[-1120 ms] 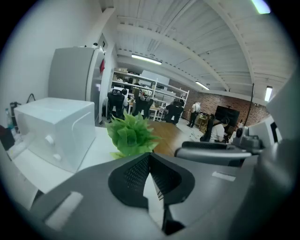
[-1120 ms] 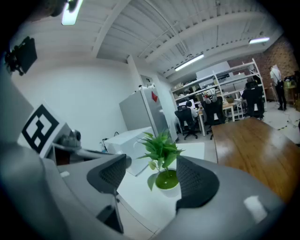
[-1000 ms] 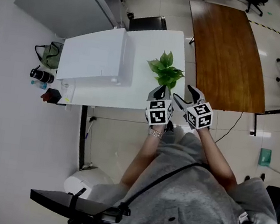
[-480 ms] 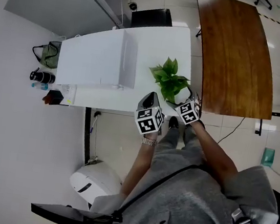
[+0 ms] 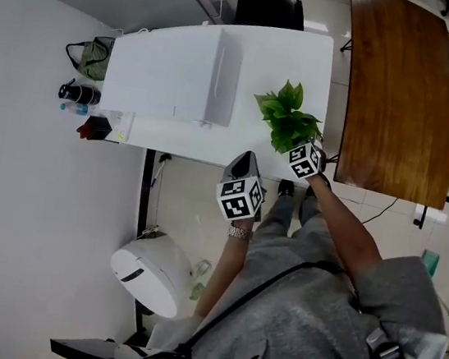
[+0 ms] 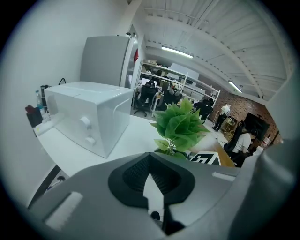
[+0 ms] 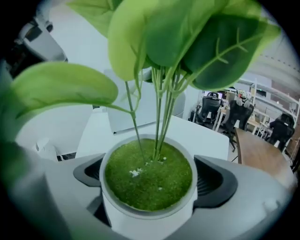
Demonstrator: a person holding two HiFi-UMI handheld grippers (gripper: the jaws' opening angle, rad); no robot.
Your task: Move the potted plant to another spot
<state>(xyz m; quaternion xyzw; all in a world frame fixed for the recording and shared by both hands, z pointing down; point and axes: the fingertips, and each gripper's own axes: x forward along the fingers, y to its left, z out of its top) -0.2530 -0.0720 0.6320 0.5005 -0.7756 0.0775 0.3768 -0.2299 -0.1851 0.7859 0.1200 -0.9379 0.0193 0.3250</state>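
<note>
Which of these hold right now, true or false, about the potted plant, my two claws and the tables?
1. The potted plant has its pot between the jaws of the right claw. True.
2. The left claw grips the plant. False: its jaws are together with nothing between them.
3. The plant stands on the brown wooden table. False: it stands on the white table.
4. In the head view, a white box-shaped appliance sits on the same table, to the plant's left. True.
</note>
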